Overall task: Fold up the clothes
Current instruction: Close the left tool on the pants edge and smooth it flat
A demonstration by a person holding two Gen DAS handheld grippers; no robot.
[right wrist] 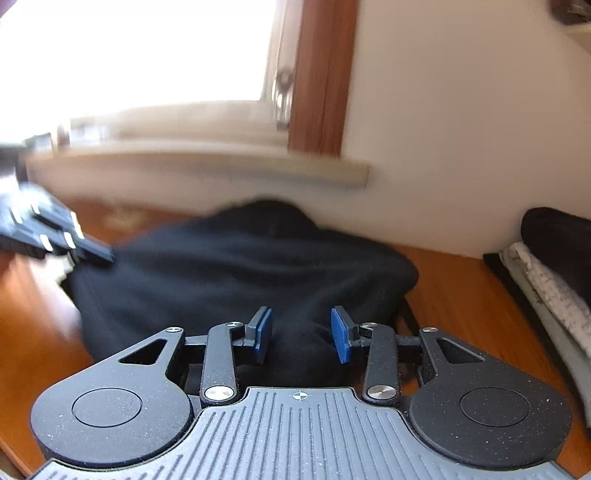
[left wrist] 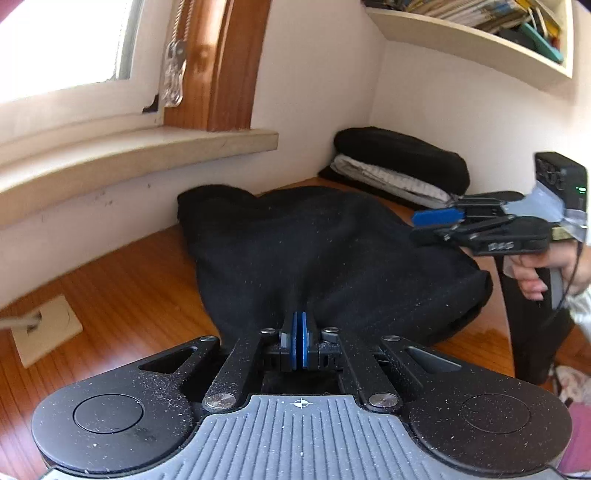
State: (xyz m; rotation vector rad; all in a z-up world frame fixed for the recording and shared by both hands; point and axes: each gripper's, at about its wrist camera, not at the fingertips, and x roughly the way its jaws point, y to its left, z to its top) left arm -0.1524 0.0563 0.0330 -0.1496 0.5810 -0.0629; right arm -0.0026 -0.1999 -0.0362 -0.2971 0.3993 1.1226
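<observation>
Black cloth: a black garment [left wrist: 325,254] lies bunched on the wooden worktop [left wrist: 122,295], its far end against the white wall under the window sill [left wrist: 140,155].
Left gripper: the left gripper [left wrist: 299,334] sits at the near edge of the black garment. Its jaws are pressed tight together, and a pinch of the cloth is caught between the blue pads [left wrist: 303,339].
Right gripper: the right gripper [right wrist: 301,334] is at the right side of the black garment, a bit above it. Its jaws are partly apart. The cloth shows in the gap, but the blue pads do not squeeze it.
Hand: a hand [left wrist: 543,273] holds the handle of the right gripper, to the right of the black garment.
Folded pile: a stack of folded clothes [left wrist: 402,166], black on top and grey-white under it, sits in the corner beyond the black garment, apart from it.
Shelf: a shelf with books [left wrist: 480,33] hangs high on the wall above the folded pile.
Picture: the right wrist view is blurry.
</observation>
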